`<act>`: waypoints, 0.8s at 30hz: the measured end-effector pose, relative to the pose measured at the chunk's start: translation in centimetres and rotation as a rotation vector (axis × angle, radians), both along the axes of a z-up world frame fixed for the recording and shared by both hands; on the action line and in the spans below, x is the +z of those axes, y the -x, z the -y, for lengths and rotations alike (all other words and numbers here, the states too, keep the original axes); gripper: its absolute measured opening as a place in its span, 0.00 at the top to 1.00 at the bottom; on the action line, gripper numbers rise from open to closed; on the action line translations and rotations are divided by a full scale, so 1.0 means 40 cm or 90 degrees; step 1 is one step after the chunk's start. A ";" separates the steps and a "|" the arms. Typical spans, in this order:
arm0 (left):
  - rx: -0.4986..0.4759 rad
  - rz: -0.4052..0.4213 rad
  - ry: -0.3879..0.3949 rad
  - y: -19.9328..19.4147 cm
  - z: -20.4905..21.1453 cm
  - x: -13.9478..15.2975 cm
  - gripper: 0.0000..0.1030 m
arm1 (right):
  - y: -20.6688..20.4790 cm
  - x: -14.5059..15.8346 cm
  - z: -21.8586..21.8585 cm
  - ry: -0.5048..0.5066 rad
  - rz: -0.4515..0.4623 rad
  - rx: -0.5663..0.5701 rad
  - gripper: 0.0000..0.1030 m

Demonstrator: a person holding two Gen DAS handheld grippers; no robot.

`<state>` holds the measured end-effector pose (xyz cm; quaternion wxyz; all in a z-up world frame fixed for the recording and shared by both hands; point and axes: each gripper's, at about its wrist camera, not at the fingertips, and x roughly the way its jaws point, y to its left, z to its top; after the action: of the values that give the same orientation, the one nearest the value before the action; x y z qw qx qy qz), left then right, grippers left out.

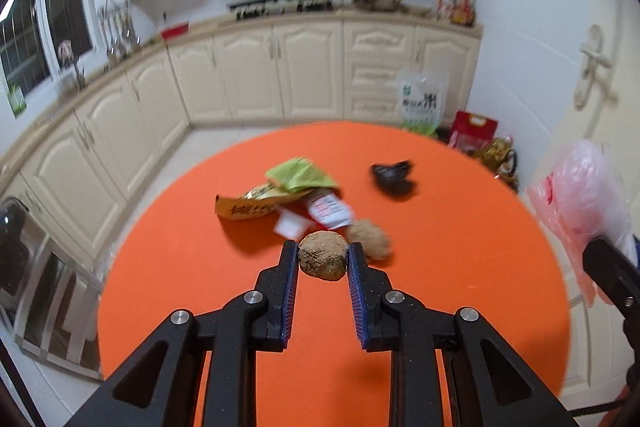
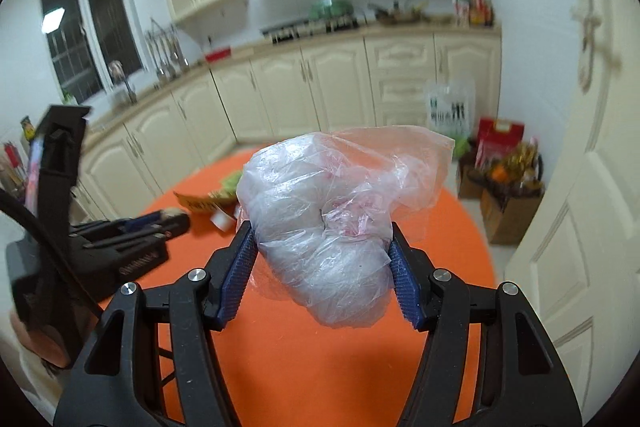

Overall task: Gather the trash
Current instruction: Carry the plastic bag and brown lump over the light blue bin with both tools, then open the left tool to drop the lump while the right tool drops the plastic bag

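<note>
The left hand-held gripper [image 1: 322, 255] is pinched narrow on a brown crumpled ball [image 1: 322, 261], which sits squarely between its blue pads [image 1: 290, 291] near the tips. The right hand-held gripper [image 2: 323, 259] stands about half open, clamped on a bunched clear plastic bag [image 2: 328, 227]; the bag bulges above and below the jaws, and no open mouth shows from here.

Just beyond the left tips, on the orange tabletop [image 1: 440, 287], lie a second brown ball [image 1: 370, 237], then a heap of wrappers [image 1: 288, 195] farther ahead, and a dark scrap [image 1: 394, 177] ahead and to the right.

The step in hand looks like carrying the ball across to the bag. To do it well, keep the pinch steady; the ball is round and light, so any slackening could let it roll off the tabletop. The bag's mouth probably needs to face up and gape before release, so the right grip should shift or tilt to expose an opening. Bring the ball well over that opening, low, then let go, rather than dropping it from beside the crumpled plastic
</note>
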<state>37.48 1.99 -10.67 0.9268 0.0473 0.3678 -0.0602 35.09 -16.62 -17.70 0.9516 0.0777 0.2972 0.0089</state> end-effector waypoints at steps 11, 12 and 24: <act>-0.292 -0.081 -0.002 0.356 0.394 -0.125 0.80 | 0.431 -0.032 0.222 0.045 -0.042 -0.267 0.42; -0.320 -0.098 -0.008 0.375 0.425 -0.156 0.80 | 0.478 -0.051 0.253 0.042 -0.065 -0.300 0.42; -0.380 -0.284 -0.095 0.315 0.720 -0.578 0.80 | 0.573 -0.378 0.449 0.008 -0.273 -0.409 0.42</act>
<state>24.90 -26.81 -33.78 0.7598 0.2055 0.5338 -0.3091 12.16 -34.57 -32.82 0.8226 0.1611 0.4500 -0.3080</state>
